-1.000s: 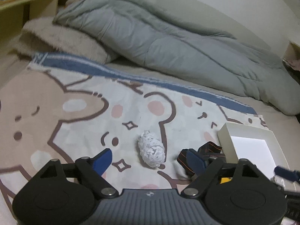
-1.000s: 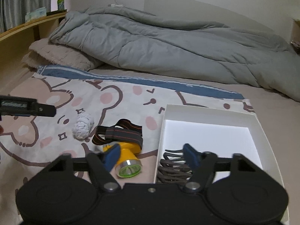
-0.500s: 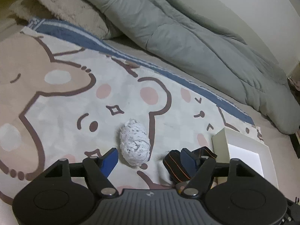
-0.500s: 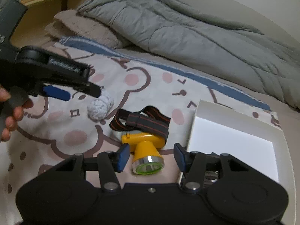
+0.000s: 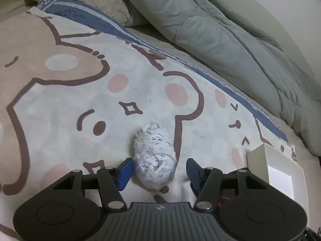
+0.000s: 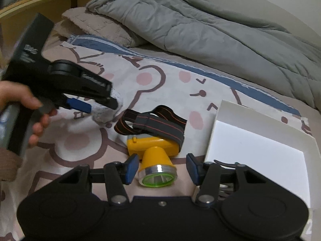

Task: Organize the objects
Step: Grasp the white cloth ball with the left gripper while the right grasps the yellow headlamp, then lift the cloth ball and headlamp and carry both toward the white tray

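A white ball of rolled cloth (image 5: 154, 156) lies on the cartoon-print blanket (image 5: 60, 92). My left gripper (image 5: 159, 170) is open, its blue fingers on either side of the ball's near end. In the right wrist view the left gripper (image 6: 94, 104) covers most of the ball (image 6: 104, 116). A yellow headlamp (image 6: 154, 156) with a dark striped strap (image 6: 152, 122) lies beside the white box (image 6: 260, 152). My right gripper (image 6: 162, 170) is open, its fingers astride the lamp's lens.
A grey duvet (image 6: 200, 26) and a fluffy beige pillow (image 6: 96, 28) lie along the back of the bed. A wooden headboard shelf (image 6: 40, 2) stands at the far left. The white box corner (image 5: 276, 168) shows at the left gripper's right.
My left gripper moved forward and down until its fingers straddle the cloth ball. My right gripper moved left from the box to the headlamp and now straddles its lens.
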`<state>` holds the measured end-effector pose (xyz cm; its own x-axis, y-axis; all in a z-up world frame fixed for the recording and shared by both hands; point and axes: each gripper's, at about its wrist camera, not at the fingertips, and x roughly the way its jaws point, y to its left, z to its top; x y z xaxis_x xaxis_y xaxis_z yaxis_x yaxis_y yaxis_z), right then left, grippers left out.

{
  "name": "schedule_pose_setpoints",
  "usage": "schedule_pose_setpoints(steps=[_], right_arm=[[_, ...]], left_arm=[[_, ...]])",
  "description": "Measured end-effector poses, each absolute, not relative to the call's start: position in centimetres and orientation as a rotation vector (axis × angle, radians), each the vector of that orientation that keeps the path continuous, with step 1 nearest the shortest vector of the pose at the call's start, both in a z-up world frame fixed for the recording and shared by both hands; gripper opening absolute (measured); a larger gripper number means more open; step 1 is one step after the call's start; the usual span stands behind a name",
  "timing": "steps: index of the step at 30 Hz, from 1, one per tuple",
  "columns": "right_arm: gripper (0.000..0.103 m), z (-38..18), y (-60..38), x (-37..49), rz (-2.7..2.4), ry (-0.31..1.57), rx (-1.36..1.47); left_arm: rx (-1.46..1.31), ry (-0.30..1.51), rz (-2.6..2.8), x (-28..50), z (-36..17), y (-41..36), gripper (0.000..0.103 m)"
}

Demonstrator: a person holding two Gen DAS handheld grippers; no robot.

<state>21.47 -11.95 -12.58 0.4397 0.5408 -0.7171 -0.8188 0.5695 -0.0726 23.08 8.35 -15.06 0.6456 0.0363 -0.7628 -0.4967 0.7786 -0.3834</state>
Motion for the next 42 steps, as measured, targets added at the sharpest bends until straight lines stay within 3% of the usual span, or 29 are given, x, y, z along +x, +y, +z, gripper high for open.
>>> schedule_pose_setpoints(steps=[2, 17, 34, 42], right_arm=[[0.053, -12.8, -11.8, 21.4, 0.894, 0.703, -0.448], [0.052, -16.4, -8.9, 22.0, 0.86, 0.776, -0.622], [0.051, -13.6, -12.7, 16.8, 0.979, 0.868, -0.632], [0.052, -12.8, -15.2, 13.1, 1.041, 0.939, -0.763]], left_arm=[[-0.62, 0.838, 0.348, 23.1, -15.3, 8.3, 0.039], [-0.467, 0.933, 0.265, 21.6, -14.2, 7.8, 0.038], [-0.308, 0.981, 0.12, 15.2, -12.0, 8.2, 0.038], [-0.192, 1.059, 0.044, 13.3, -12.0, 7.3, 0.038]])
